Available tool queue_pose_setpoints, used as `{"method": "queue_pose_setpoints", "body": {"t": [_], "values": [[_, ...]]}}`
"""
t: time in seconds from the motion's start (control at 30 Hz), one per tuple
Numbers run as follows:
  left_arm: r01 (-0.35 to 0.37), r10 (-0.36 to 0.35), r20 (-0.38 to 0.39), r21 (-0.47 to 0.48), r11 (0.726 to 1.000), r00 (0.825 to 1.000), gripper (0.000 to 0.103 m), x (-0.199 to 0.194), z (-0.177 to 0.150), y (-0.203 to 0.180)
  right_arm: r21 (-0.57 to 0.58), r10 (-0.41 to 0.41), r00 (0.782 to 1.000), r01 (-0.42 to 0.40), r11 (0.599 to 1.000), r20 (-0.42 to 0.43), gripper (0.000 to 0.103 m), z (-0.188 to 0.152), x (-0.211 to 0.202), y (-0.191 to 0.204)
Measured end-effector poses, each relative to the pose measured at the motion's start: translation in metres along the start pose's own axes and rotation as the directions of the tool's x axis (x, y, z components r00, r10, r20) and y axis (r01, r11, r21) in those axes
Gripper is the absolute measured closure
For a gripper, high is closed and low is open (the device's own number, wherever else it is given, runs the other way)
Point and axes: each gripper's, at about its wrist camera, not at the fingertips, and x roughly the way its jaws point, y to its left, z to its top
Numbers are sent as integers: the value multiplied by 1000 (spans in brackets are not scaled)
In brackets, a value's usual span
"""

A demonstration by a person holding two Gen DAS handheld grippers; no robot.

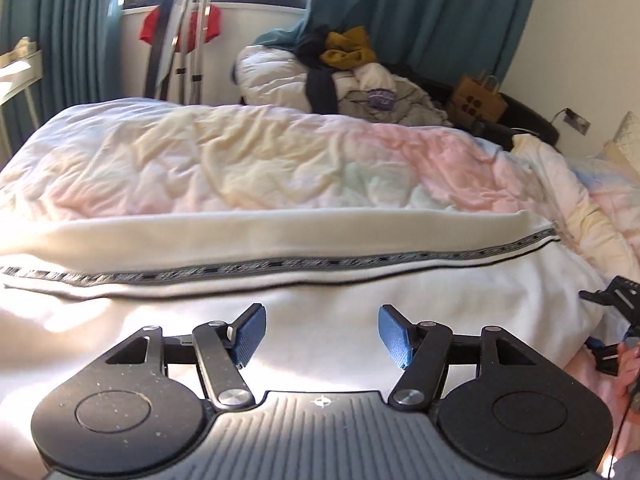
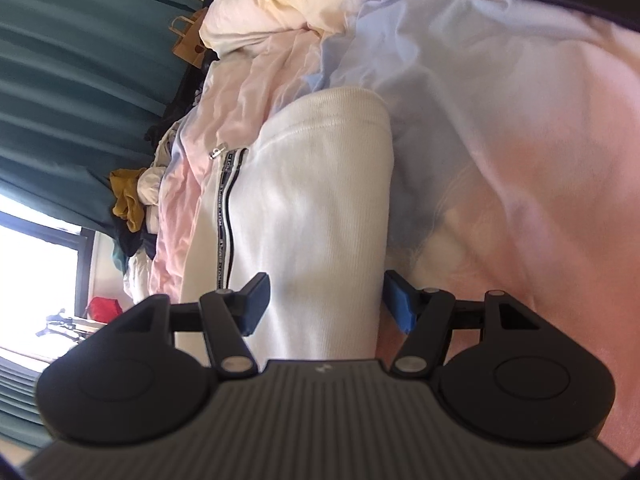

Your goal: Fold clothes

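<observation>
A white garment (image 1: 304,240) with a black-and-white patterned trim strip (image 1: 280,266) lies spread across the bed. My left gripper (image 1: 322,334) is open and empty just above its near part. In the right wrist view the same white garment (image 2: 320,200) shows with its ribbed hem and zipper trim (image 2: 226,208). My right gripper (image 2: 326,304) is open, rolled sideways, with the garment's edge lying between its two blue pads (image 2: 400,304). The right gripper also shows at the right edge of the left wrist view (image 1: 612,320).
A rumpled pastel duvet (image 1: 240,160) covers the bed. A pile of clothes (image 1: 348,68) lies beyond it, beside a brown paper bag (image 1: 478,96). Teal curtains (image 1: 420,8) and a window are behind. A metal stand with a red garment (image 1: 180,26) is at the back left.
</observation>
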Motion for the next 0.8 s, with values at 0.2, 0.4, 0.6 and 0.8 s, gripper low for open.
{"method": "queue_pose_setpoints", "body": {"t": [0.2,0.4,0.6,0.8], "values": [[-29,27,-13,-128,991,1000,39,-8,-31,34,-3,-25,998,25,1000,-52,40,-3,5,0],[-17,17,2,-142,990,1000,39,-9,-39,40,90,54,995,-47,995,-81,37,8,22,-4],[-8,9,11,-140,990,1000,39,-11,-40,41,129,259,962,-247,960,-82,37,31,45,-6],[12,-10,12,-172,985,1000,39,0,-29,46,-54,237,969,-241,969,-70,38,27,49,16]]}}
